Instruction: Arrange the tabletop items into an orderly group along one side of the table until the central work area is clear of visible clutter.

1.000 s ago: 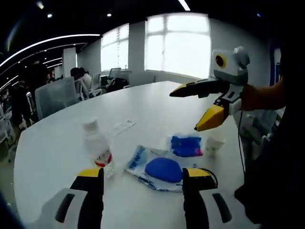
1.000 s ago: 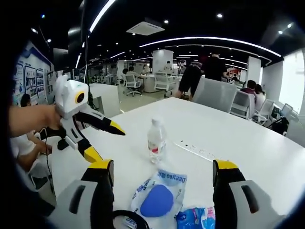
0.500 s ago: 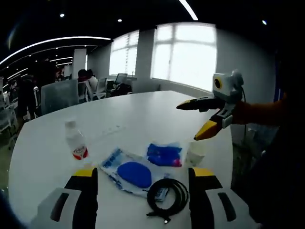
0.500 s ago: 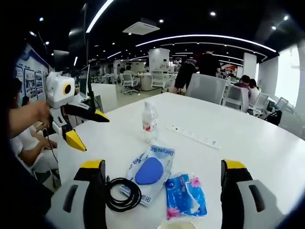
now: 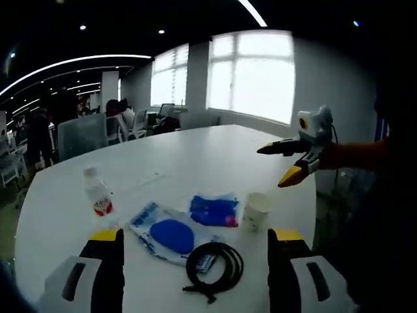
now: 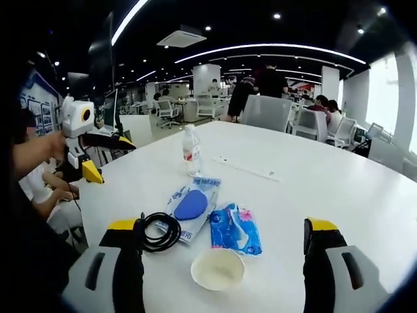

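Both of our grippers have pulled back from the things, so now we can see the paper cup and the black cable too. Our left gripper [image 5: 195, 261] is wide open and holds nothing. Our right gripper [image 6: 221, 254] is wide open too, with nothing in it.

Right in front of the left gripper lies the black cable [image 5: 214, 266], coiled up and floppy. We think it is best grabbed across the loops. Beside it is the flat bag with the blue pad [image 5: 166, 231], soft and crinkly, so we would pinch an edge. The small blue packet [image 5: 214, 210] is just past it and looks squishy. The paper cup [image 5: 257, 210] stands up near the packet. It is light and would crush easily, so we would hold it gently by the rim. The water bottle [image 5: 98, 195] stands apart on the tabletop [image 5: 195, 150]. It may tip, so we would grab its middle.
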